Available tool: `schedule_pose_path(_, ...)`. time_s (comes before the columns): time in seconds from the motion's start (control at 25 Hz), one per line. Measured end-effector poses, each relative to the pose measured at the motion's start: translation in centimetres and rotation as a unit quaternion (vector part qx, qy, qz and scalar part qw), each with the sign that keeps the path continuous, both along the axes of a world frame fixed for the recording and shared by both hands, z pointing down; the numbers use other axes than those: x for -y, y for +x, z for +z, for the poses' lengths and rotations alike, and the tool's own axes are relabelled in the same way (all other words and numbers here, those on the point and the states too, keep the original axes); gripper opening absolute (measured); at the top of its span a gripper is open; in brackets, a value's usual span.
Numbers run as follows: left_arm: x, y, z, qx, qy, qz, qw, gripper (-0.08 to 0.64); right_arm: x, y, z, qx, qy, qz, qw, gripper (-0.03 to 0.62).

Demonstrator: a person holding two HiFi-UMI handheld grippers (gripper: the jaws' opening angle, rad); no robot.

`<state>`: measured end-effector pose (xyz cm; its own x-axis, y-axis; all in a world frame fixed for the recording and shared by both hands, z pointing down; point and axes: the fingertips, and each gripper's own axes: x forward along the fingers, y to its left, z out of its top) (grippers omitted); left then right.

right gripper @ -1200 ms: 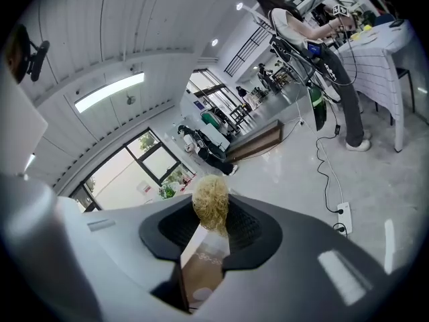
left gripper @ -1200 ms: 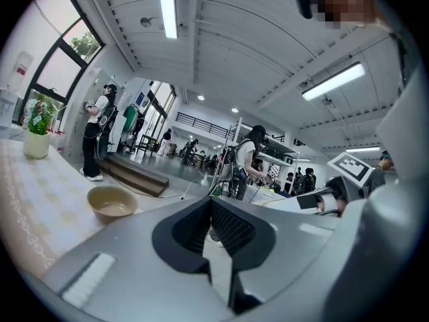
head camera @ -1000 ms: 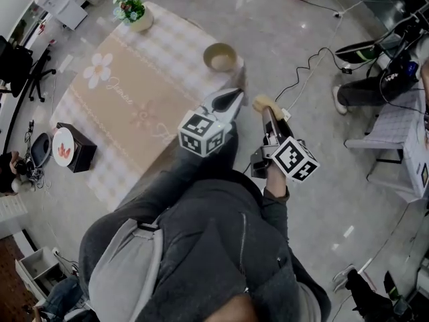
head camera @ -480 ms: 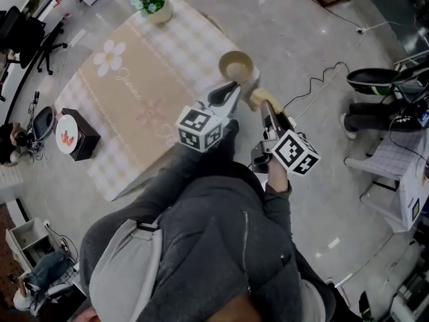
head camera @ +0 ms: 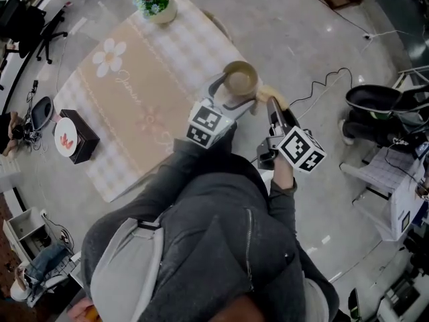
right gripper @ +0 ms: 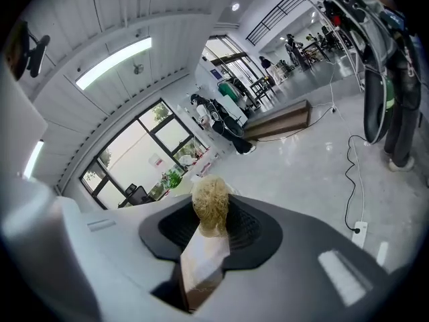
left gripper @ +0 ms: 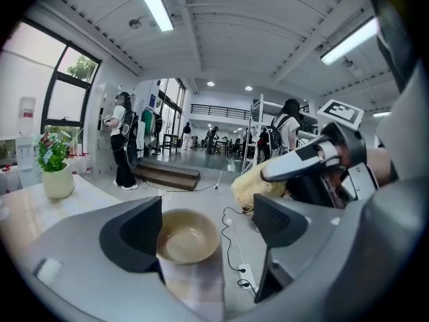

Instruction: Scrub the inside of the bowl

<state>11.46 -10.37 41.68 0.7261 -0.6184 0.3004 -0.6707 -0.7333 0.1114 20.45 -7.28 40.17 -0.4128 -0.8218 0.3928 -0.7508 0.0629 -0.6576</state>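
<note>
A tan bowl (head camera: 240, 80) stands upright on the near right corner of the checked tablecloth (head camera: 194, 42). My left gripper (head camera: 224, 94) reaches it from below; its jaws have just been opening. In the left gripper view the bowl (left gripper: 188, 237) sits between the wide-apart pads (left gripper: 134, 233), and the right-hand pad stands clear of its rim. My right gripper (head camera: 273, 106) is shut on a yellowish fibrous scrubber (head camera: 267, 96), just right of the bowl and off the table edge. The right gripper view shows the scrubber (right gripper: 211, 205) sticking out of the closed jaws.
A potted plant (head camera: 154, 2) stands at the table's far end. A black box with a plate (head camera: 74, 139) sits on the floor at left. A cable and power strip (head camera: 315, 92) lie on the floor right of the bowl. Chairs (head camera: 375, 102) stand at far right.
Both grippers have moved forward to the bowl. The left jaws, shut before, now stand open on either side of the bowl. The scrubber stays in the right gripper.
</note>
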Motion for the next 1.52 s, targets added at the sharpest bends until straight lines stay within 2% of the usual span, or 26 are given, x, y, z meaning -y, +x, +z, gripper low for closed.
schedule_pose_path(0.16,1.2,0.6,0.8,0.023,0.007,0.007,0.9997,0.489,1.7,0.4,-0.3,-0.005,-0.002,-0.005,1.0,0.107)
schedule_pose_path(0.24,1.8,0.9,1.1,0.024,0.005,0.01,0.9997,0.543,2.4,0.5,-0.2,-0.009,-0.005,-0.009,1.0,0.107)
schedule_pose_path(0.4,2.7,1.2,1.9,0.025,-0.007,0.015,0.9996,0.598,3.6,0.8,0.2,-0.014,-0.009,-0.014,1.0,0.109)
schedule_pose_path(0.56,3.3,0.9,3.1,0.043,-0.017,0.017,0.9988,0.598,4.5,0.5,0.5,-0.014,-0.012,-0.021,1.0,0.107)
schedule_pose_path(0.8,3.9,1.4,5.2,0.064,-0.024,0.041,0.9968,0.598,5.8,0.2,1.2,-0.014,-0.013,-0.023,1.0,0.107)
schedule_pose_path(0.92,4.4,1.4,5.6,0.064,-0.022,0.037,0.997,0.598,6.1,0.1,1.8,-0.017,-0.018,-0.028,0.999,0.107)
schedule_pose_path(1.08,4.3,1.7,6.7,0.071,-0.034,0.062,0.995,0.598,6.8,-0.2,2.3,-0.019,-0.021,-0.033,0.999,0.107)
schedule_pose_path(1.52,4.5,1.9,8.6,0.082,-0.034,0.076,0.9932,0.598,8.2,-0.6,2.8,-0.023,-0.02,-0.039,0.999,0.107)
